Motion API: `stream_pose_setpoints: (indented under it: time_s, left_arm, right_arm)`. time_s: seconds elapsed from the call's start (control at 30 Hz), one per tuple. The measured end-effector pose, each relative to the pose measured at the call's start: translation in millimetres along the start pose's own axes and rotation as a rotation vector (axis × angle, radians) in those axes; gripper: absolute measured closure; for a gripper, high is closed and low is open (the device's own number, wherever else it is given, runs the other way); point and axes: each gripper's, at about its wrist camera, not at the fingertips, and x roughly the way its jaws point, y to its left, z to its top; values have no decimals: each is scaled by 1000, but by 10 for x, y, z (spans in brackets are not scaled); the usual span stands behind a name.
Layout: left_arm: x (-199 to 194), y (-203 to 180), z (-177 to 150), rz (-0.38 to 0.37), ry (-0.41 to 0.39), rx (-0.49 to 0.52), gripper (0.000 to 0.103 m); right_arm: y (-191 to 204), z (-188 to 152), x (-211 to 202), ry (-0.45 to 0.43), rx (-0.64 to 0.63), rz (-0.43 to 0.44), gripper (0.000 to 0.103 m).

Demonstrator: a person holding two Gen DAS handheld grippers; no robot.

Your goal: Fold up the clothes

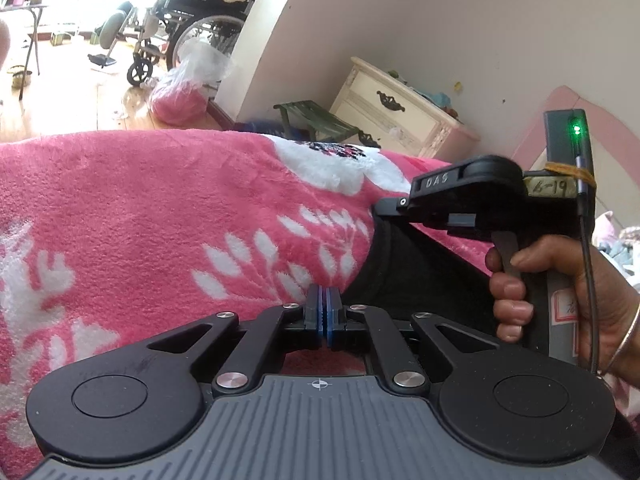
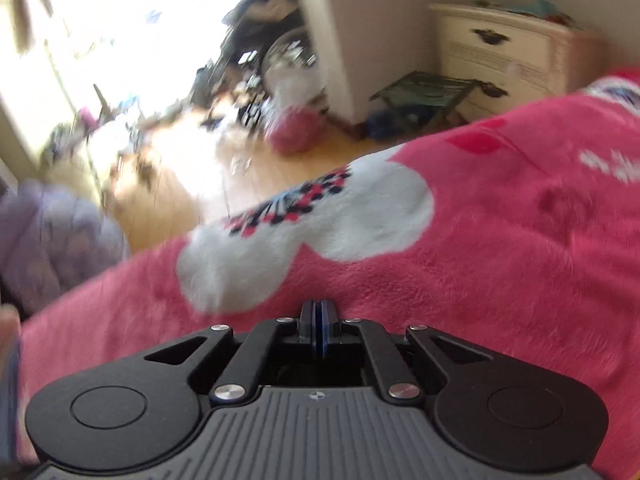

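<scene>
A black garment [image 1: 420,272] lies on a pink fleece blanket [image 1: 160,208] with white flower prints. In the left wrist view its left edge runs straight between the two grippers. My left gripper [image 1: 324,300] sits at the lower end of that edge, blue pads pressed together on it. My right gripper [image 1: 380,208], held by a hand [image 1: 516,292], is at the garment's upper corner. In the blurred right wrist view the right gripper [image 2: 318,316] is shut over the pink blanket [image 2: 480,240], and the garment is hidden there.
A cream nightstand [image 1: 392,112] and a small green stool [image 1: 316,118] stand beyond the bed by the wall. A wheelchair [image 1: 192,28] and a pink bag [image 1: 178,100] are on the wooden floor. Lilac fabric [image 2: 52,240] lies at the left. A pink headboard [image 1: 556,112] is at the right.
</scene>
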Motion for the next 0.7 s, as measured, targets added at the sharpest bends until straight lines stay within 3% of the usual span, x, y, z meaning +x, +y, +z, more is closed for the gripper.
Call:
stream_pose_setpoints:
  time_s: [0.03, 0.13, 0.17, 0.3, 0.37, 0.43, 0.57, 0.7]
  left_arm:
    - [1, -7, 0, 3, -2, 6, 99]
    - [-3, 12, 12, -3, -2, 0, 99]
    - [-6, 22, 19, -5, -1, -5, 98]
    - [-35, 53, 83, 11, -6, -36, 98]
    - [-72, 57, 133, 19, -19, -38, 91]
    - [-143, 42, 186, 42, -54, -30, 83]
    - [-326, -68, 285, 64, -140, 16, 82]
    - [-441, -335, 339, 8, -154, 103, 80]
  right_arm:
    - [-50, 22, -34, -9, 49, 8, 95]
    - [-209, 214, -330, -85, 127, 6, 72]
    - [-262, 289, -450, -115, 144, 1, 70]
    - [-597, 622, -1302, -193, 213, 29, 69]
    - [-719, 700, -1834, -205, 191, 18, 69]
    - [-754, 699, -2433, -218, 129, -17, 69]
    - [-698, 590, -3638, -287, 44, -86, 69]
    - [-477, 362, -4610, -375, -38, -164, 69]
